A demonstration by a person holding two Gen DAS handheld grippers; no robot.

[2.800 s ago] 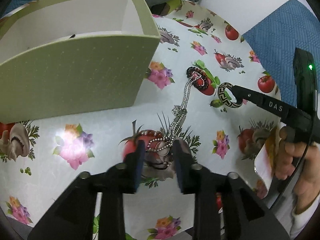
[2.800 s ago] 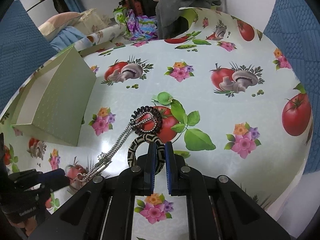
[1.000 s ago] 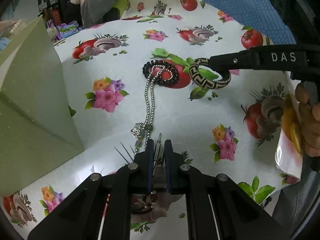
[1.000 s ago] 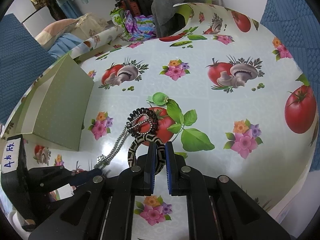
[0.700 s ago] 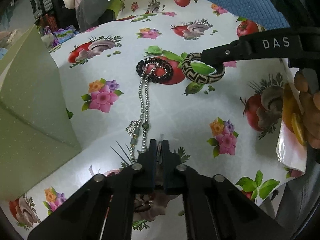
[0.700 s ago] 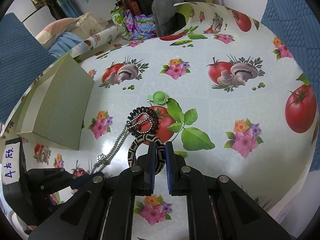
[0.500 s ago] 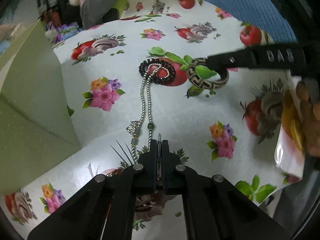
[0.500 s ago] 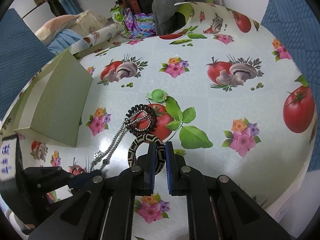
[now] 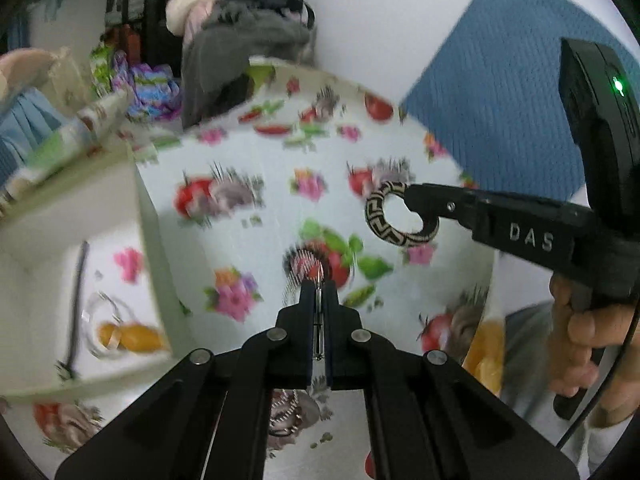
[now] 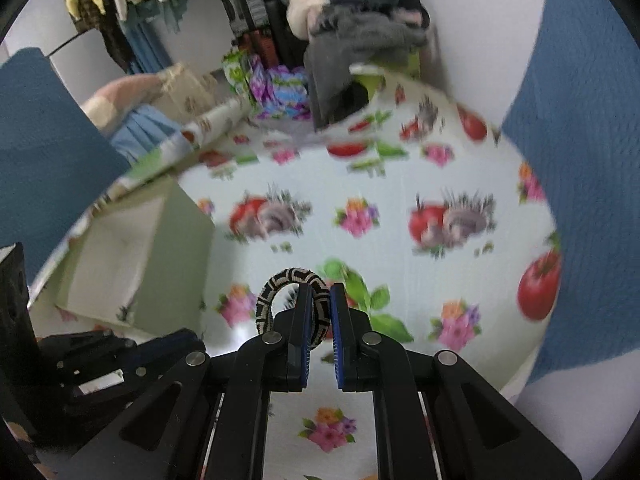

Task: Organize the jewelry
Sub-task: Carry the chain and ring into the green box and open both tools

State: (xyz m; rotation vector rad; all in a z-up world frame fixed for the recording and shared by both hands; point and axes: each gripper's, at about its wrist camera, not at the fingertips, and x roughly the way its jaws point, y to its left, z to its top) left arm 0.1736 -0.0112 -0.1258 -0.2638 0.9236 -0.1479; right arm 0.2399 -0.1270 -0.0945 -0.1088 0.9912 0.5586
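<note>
Now, here is how your two hands stand.

Left gripper: your left gripper (image 9: 319,286) has its jaws pinched almost together on a thin silver chain necklace (image 9: 318,320); the chain runs up the narrow slot between the pads.
Necklace: its beaded length hangs from the fingertips over the tablecloth (image 9: 248,184), blurred; a little of it also shows beneath the gripper's body. Whether its far end touches the cloth, you cannot tell.
Right gripper: your right gripper (image 10: 320,300) has its jaws narrow, clamped on the black-and-cream patterned bracelet (image 10: 280,284).
Bracelet: it stands upright in the pads as a ring, the larger part of the loop sticking out to the left of the fingers. In the left wrist view the same bracelet (image 9: 384,216) hangs at the tip of the right gripper (image 9: 412,200), clear above the cloth.
Right hand: your hand (image 9: 584,340) wraps the black handle at the right edge of the left wrist view.
Box: the pale green box (image 9: 154,248) sits on the cloth to the left of both grippers, open at the top.
Box contents: a dark stick-like piece (image 9: 76,300) and something orange (image 9: 128,336) lie on its floor, too blurred to name.
Dark bead bracelet: a dark coiled bracelet (image 9: 296,258) lies on the red tomato print just beyond the left fingertips.
</note>
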